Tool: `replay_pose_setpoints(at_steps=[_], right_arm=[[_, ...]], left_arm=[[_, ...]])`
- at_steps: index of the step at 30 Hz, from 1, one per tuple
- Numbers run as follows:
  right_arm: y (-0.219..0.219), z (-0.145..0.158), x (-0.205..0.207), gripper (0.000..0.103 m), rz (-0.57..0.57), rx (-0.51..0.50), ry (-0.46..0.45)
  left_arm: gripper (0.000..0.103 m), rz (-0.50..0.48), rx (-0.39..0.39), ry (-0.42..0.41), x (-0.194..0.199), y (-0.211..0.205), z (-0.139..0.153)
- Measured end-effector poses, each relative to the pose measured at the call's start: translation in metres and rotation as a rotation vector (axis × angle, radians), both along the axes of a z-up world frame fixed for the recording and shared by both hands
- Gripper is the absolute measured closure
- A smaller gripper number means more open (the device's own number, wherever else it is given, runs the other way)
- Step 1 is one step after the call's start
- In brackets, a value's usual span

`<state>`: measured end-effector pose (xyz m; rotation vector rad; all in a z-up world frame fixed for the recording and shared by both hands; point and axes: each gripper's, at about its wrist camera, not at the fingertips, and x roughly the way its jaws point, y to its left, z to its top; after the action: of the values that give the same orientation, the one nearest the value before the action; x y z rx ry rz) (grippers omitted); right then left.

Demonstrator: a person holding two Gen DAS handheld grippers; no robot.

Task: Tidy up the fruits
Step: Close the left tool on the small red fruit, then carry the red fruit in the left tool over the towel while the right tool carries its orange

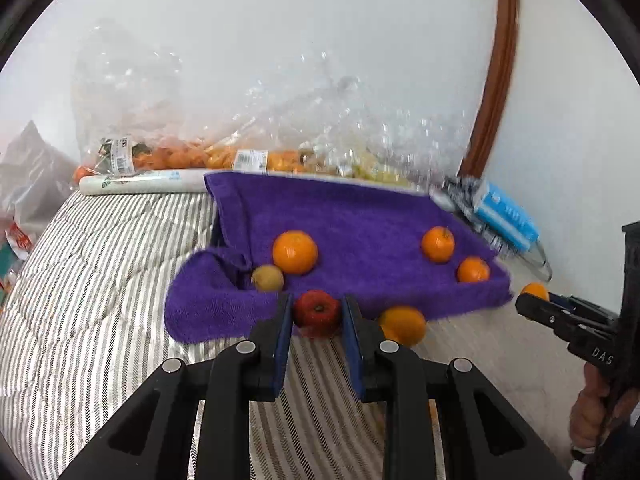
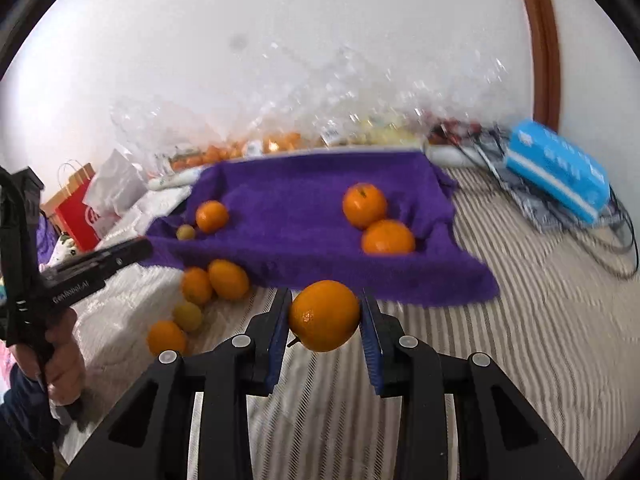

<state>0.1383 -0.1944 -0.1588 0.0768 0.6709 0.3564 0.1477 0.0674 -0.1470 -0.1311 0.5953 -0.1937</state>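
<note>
My left gripper is shut on a red apple, held just above the near edge of a purple towel. On the towel lie three oranges and a small brownish-yellow fruit. Another orange rests on the striped bedcover beside my left fingers. My right gripper is shut on an orange, lifted off the cover in front of the towel. Several loose fruits lie to its left. Each gripper appears in the other's view: right gripper, left gripper.
Clear plastic bags of fruit line the wall behind the towel, with a white roll in front. A blue packet and cables lie at the right. A red paper bag stands at the left.
</note>
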Motion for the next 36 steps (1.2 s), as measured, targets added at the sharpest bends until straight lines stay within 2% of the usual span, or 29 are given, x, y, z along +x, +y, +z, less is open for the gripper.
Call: replay_pose_setpoints(at_steps=[3,8,16,19,22,23,25,27,30,36], right_arm=[[0.007,0.023,0.008,0.069,0.023,-0.007,-0.05],[0.019,0.045,0.03,0.069,0.017,-0.035,-0.097],[0.025,0.053,0.072,0.069,0.001,-0.047,-0.152],[0.022,0.042,0.086,0.069,-0.008,-0.065,-0.162],[0.011,0.018,0.1,0.069,-0.012,-0.02,-0.107],[0.009,0.01,0.106,0.069,-0.024,-0.039,-0.071],[0.006,0.006,0.109,0.069,-0.039,-0.081,-0.064],[-0.001,0.006,0.107,0.069,-0.042,-0.07,-0.071],[-0.002,0.002,0.108,0.069,-0.008,-0.049,-0.043],[0.02,-0.019,0.114,0.069,0.034,-0.189,0.027]], left_arm=[[0.08,-0.008,-0.041,-0.036,0.003,0.001,0.021],[0.08,0.012,-0.031,-0.067,0.028,-0.003,0.043],[0.08,0.102,-0.08,-0.033,0.078,0.005,0.039],[0.08,0.111,-0.096,-0.01,0.087,0.008,0.024],[0.08,0.121,-0.066,0.02,0.091,0.007,0.008],[0.08,0.126,-0.067,0.027,0.092,0.007,0.004],[0.08,0.121,-0.095,0.033,0.094,0.01,0.001],[0.08,0.118,-0.119,0.031,0.095,0.012,-0.001],[0.08,0.127,-0.11,0.033,0.097,0.014,-0.003],[0.08,0.126,-0.139,0.041,0.098,0.02,-0.003]])
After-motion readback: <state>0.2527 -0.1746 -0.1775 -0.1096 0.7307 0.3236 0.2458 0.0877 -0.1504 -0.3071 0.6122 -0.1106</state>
